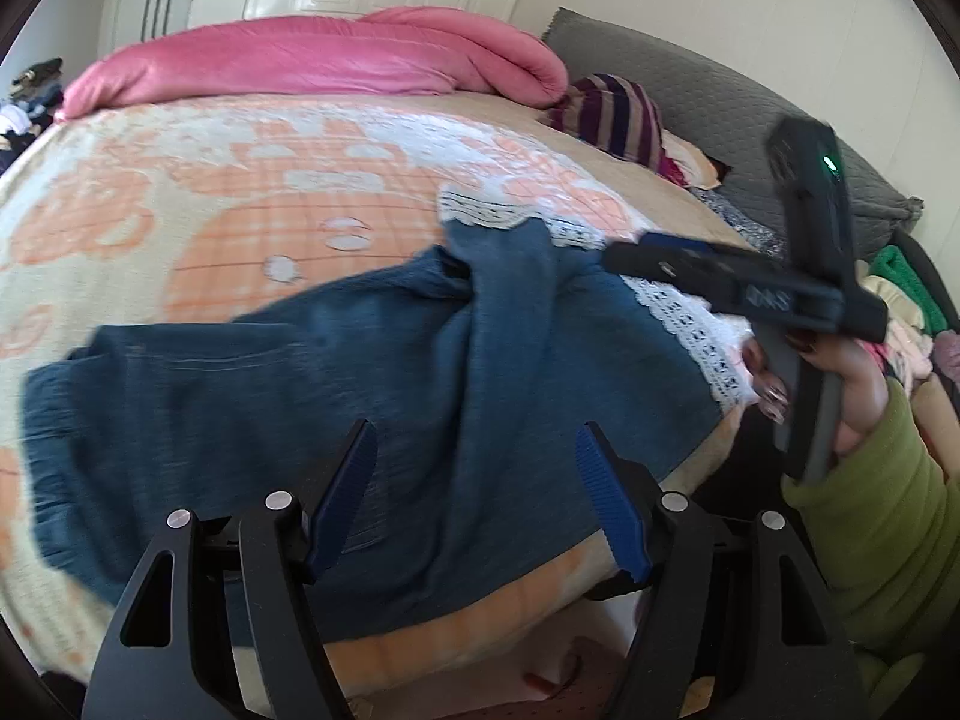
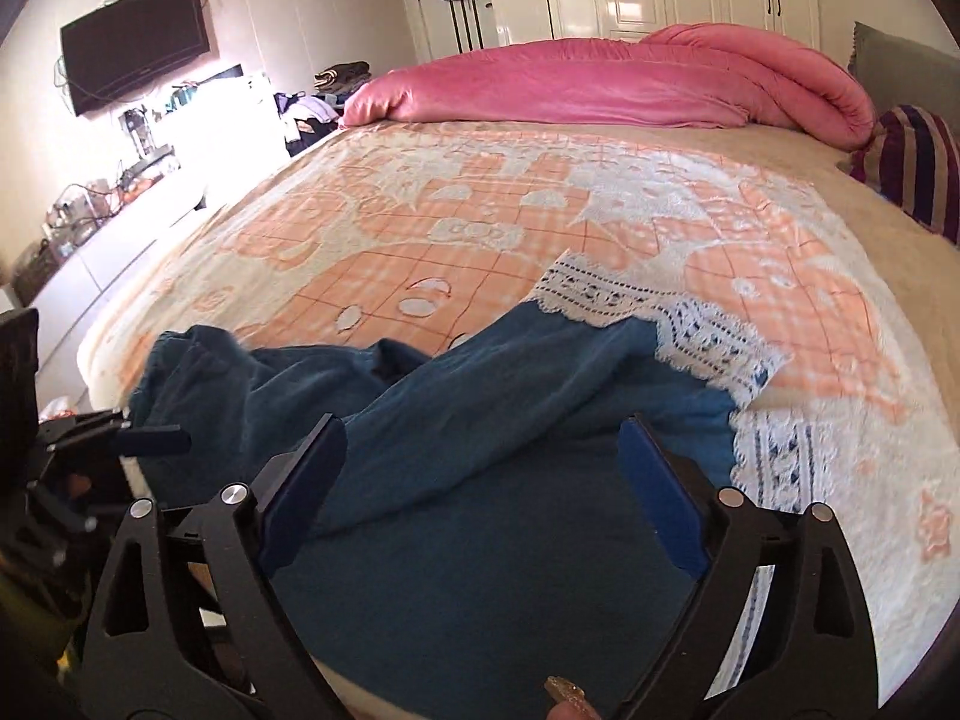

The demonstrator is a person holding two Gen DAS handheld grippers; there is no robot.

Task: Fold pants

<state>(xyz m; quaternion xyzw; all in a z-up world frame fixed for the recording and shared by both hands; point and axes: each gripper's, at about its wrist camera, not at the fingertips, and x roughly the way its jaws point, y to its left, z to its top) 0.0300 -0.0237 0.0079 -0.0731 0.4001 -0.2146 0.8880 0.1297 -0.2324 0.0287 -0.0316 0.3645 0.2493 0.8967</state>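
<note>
Dark blue pants (image 1: 372,372) with white lace hems (image 1: 690,324) lie crumpled on the bed near its front edge. My left gripper (image 1: 477,462) hovers over them, jaws open, with nothing between the blue pads (image 1: 606,492). In the left wrist view my right gripper (image 1: 630,253) hangs above the lace hem, held by a hand in a green sleeve (image 1: 882,516). The right wrist view shows the right gripper (image 2: 483,432) wide open above the blue pants (image 2: 480,540), lace hem (image 2: 708,330) beyond it. The left gripper (image 2: 150,439) shows at that view's left edge.
The bed has an orange and white patterned blanket (image 2: 480,210). A rolled pink duvet (image 2: 600,84) lies along the far side, a striped pillow (image 2: 918,162) to the right. A grey headboard (image 1: 690,78) and piled clothes (image 1: 900,294) stand at right; a television (image 2: 135,54) hangs at left.
</note>
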